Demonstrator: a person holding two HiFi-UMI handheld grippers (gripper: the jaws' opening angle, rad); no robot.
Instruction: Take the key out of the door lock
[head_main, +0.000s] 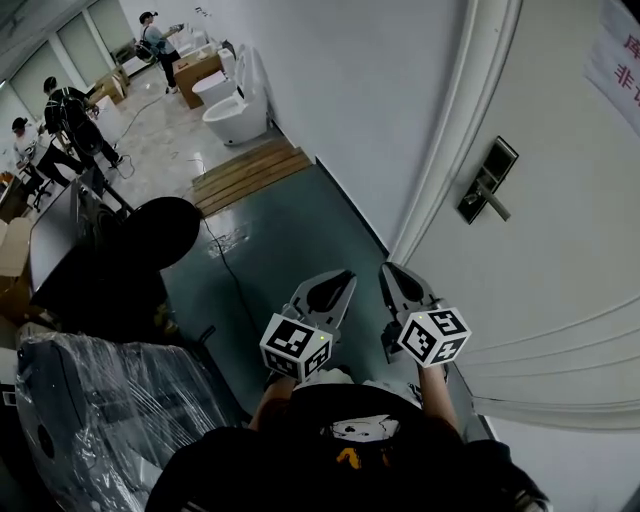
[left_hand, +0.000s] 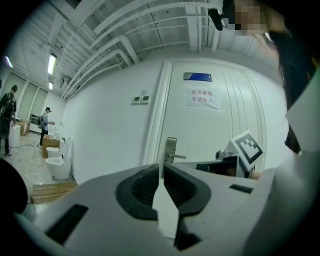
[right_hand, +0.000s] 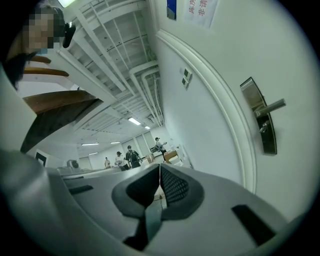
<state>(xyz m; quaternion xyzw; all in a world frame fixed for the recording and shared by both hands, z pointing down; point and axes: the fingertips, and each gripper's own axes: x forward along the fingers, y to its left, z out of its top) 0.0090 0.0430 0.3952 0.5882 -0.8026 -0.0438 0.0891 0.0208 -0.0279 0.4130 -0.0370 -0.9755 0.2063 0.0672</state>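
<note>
Left tongs (left_hand: 161, 172): jaws together, nothing between them. Right tongs (right_hand: 160, 176): jaws together, likewise empty. Both are held side by side near the person's body, pointing forward, well apart from the door (head_main: 560, 200).

The lock plate (head_main: 487, 180) lies ahead and to the right of both tongs, on the door's left edge beside the frame. The right tongs are the nearer. The plate's long axis runs up the door, and its lever handle (head_main: 497, 208) projects sideways from it.

Key: a small projection (right_hand: 262, 129) shows below the lever in the right gripper view, too small to confirm as the key.

Judgement: extraction has not begun. The right tongs would need to open, close the distance, and draw straight out from the door face.
</note>
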